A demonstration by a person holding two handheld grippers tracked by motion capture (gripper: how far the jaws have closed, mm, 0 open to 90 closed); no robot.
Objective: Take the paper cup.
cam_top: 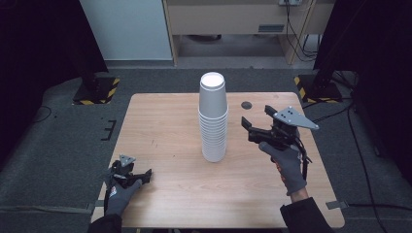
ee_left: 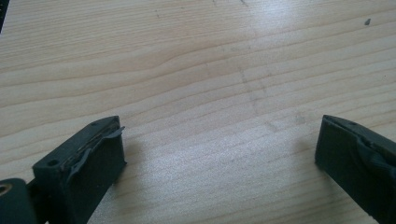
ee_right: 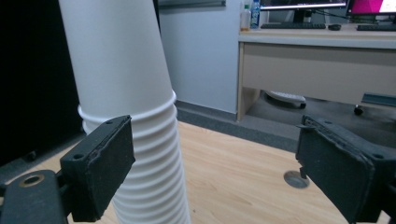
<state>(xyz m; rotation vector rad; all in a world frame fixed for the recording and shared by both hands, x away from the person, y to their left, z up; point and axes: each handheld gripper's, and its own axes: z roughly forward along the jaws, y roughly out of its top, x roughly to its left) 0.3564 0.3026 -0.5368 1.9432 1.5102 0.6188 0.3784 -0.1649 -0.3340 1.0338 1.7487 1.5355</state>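
Open right tool faces cup stack.

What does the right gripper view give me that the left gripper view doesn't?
Right gripper view: the stack of white cups close ahead, beside its left jaw, with a desk beyond the table. Left gripper view: bare wooden tabletop close beneath the left gripper. Both share the table's wood and wide-open jaws; the right gripper holds nothing.

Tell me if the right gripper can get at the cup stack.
Probably yes: the right gripper is raised beside the cup stack, jaws open, with bare table between and nothing in the way.
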